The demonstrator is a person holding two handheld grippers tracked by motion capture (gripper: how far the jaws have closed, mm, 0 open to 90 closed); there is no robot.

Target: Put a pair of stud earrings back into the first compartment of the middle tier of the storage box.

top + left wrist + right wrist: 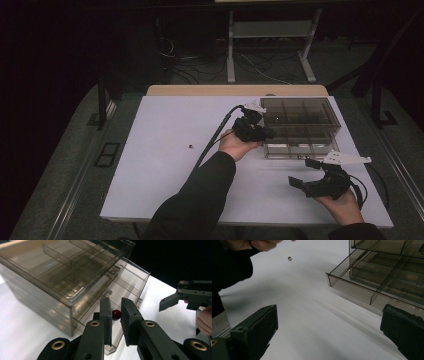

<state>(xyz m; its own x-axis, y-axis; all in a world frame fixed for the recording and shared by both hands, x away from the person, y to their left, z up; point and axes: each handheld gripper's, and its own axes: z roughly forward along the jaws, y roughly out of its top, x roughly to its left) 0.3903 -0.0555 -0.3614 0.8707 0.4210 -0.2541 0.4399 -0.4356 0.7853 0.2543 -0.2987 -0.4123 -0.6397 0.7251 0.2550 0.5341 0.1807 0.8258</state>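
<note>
A small dark red bead (pixel 116 314) sits between the fingertips of the left gripper (pixel 115 312), which is clenched on it. The bead hangs just above an open drawer (pixel 120 290) pulled out of a smoky clear plastic organiser box (pixel 300 120). The drawer is split into compartments, and the bead is over one near the drawer's front corner. The right gripper (pixel 307 172) rests on the white table (pixel 165 165) near the front of the box, its jaws spread wide with nothing between them. Another small bead (pixel 191 146) lies on the table well to the left of the box.
</note>
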